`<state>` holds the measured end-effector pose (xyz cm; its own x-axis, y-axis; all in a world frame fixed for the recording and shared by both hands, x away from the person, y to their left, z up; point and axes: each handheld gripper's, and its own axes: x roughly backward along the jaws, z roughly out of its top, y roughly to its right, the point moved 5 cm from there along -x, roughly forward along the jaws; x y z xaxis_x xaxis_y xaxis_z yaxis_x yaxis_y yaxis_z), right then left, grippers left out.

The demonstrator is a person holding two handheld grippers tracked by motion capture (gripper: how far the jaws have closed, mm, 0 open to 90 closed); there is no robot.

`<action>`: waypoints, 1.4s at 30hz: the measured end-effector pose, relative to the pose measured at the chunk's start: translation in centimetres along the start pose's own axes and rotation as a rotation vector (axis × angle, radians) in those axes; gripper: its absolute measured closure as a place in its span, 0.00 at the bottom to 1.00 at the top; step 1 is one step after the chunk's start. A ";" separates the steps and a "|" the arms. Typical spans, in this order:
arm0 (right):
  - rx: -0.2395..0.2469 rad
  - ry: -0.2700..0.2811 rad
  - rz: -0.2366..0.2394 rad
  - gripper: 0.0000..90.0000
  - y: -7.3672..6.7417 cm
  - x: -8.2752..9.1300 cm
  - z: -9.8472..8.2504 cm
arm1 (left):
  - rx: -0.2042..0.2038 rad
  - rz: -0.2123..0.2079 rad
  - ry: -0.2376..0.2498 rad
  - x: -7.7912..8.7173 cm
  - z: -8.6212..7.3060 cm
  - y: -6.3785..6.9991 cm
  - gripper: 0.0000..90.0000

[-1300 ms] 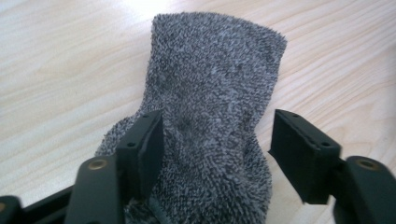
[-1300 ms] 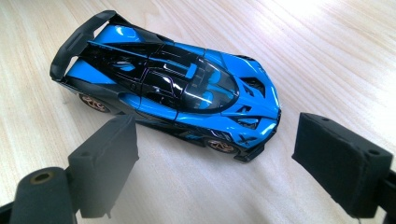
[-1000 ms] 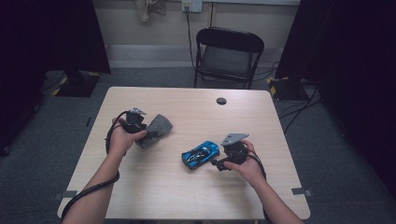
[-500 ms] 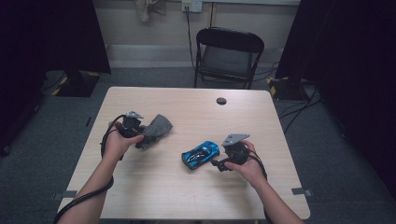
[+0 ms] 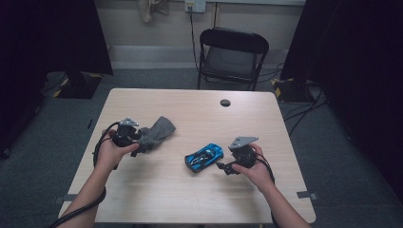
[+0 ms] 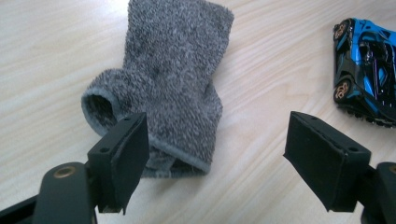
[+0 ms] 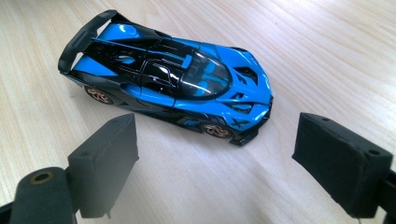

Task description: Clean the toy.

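Observation:
A grey fuzzy sock [image 5: 159, 132] lies flat on the wooden table [image 5: 157, 190], left of centre. My left gripper [image 5: 141, 146] sits at the sock's near-left end. In the left gripper view the sock [image 6: 173, 70] spreads out ahead of the left gripper [image 6: 217, 126]. Its jaws have just been opening and stand wide, pressing on nothing, with the sock's cuff end beside the left jaw. A blue and black toy car [image 5: 203, 157] stands right of centre. My right gripper [image 5: 223, 167] is open just to its right. The car [image 7: 173, 79] rests just beyond the right gripper [image 7: 215, 140].
A small black round disc [image 5: 225, 102] sits near the table's far edge. A black folding chair [image 5: 231, 57] stands beyond that edge. The toy car [image 6: 369, 65] also appears at the right of the left gripper view. Dark curtains flank the room.
My left hand has drawn back to the left and nearer the person, away from the sock, which stays put. The right hand and the car have not moved.

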<state>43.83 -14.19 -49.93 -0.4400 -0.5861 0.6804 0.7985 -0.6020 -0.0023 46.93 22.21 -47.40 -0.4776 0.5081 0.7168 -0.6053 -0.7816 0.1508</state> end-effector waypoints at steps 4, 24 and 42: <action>-0.011 0.002 0.000 0.15 0.1 0.3 -0.2 | -0.007 -0.004 -0.002 0.1 -0.5 0.1 0.24; -0.037 0.004 -0.007 0.14 0.5 1.5 -0.9 | 0.004 -0.018 0.010 1.4 -2.3 0.4 0.21; -0.054 0.003 -0.019 0.14 1.0 2.6 -1.8 | -0.004 -0.018 0.005 2.5 -3.8 0.6 0.20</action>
<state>42.76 -17.31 -49.55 -0.4562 -0.5756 0.6786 0.7668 -0.6413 -0.0286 42.94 24.36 -48.14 -0.4697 0.5239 0.7106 -0.6163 -0.7709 0.1610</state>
